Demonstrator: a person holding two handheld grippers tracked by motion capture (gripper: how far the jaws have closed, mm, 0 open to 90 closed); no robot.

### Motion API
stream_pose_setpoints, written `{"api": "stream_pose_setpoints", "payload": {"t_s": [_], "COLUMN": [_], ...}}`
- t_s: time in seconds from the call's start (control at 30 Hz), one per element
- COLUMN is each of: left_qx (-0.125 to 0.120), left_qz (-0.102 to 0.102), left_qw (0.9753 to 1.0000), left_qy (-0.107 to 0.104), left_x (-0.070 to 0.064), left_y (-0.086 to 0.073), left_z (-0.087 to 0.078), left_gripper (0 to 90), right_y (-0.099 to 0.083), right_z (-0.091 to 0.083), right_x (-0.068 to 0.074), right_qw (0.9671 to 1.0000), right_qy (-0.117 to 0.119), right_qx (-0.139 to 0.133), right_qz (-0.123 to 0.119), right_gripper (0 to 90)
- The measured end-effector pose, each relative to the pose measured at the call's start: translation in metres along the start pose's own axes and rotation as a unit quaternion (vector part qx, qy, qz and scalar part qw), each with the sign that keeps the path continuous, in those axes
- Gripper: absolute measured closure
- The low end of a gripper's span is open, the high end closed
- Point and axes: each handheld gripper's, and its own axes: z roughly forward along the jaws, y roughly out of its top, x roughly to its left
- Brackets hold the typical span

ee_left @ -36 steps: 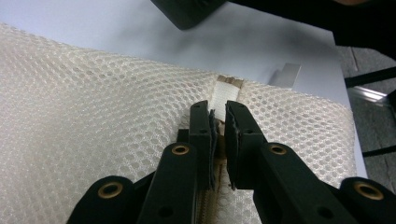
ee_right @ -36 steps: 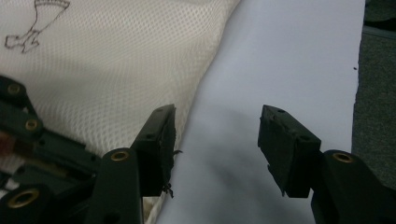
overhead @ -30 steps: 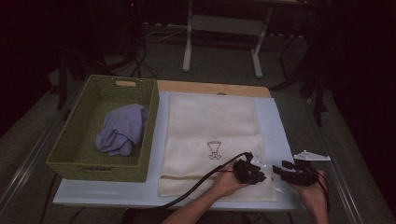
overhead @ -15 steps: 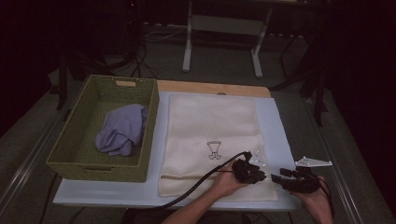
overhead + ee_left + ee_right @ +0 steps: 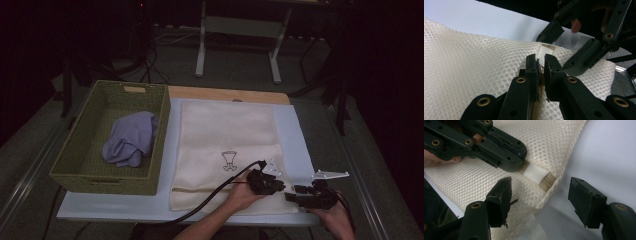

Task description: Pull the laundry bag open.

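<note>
- Gripping the zipper [image 5: 539, 75] at the bag's [image 5: 227, 145] near right corner, the left gripper [image 5: 540, 65] is clamped, likely steadying it.
- Right gripper [image 5: 540, 202], jaws wide apart, hovers just beside the corner.
- Farther left, a basket [image 5: 82, 170] holds purple cloth [image 5: 130, 142].

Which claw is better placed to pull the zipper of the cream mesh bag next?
Probably the left claw: its jaws sit almost shut around the zipper on the mesh bag. The right claw is wide open at the corner.

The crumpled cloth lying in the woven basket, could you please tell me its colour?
The crumpled cloth is pale lavender purple, clearest in the high view.
</note>
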Motion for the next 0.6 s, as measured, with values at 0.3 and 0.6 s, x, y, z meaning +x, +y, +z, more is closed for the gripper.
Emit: {"api": "stream_pose_setpoints", "payload": {"t_s": [0.3,0.6], "left_qx": [-0.010,0.004], "left_qz": [-0.004,0.007], "left_qw": [0.9999,0.9999], "left_qy": [0.001,0.010], "left_x": [0.0001,-0.0024], "left_y": [-0.0010,-0.0018], "left_z": [-0.0012,0.0006], "left_gripper": [82.8,85.2], "right_y": [0.0007,0.0027], "right_z": [0.0062,0.0018], "right_x": [0.0011,-0.0006], "right_qw": [0.9994,0.9995], "right_qy": [0.030,0.031], "right_qx": [0.017,0.008], "right_qz": [0.002,0.005], "right_gripper": [48.2,75.7]}}
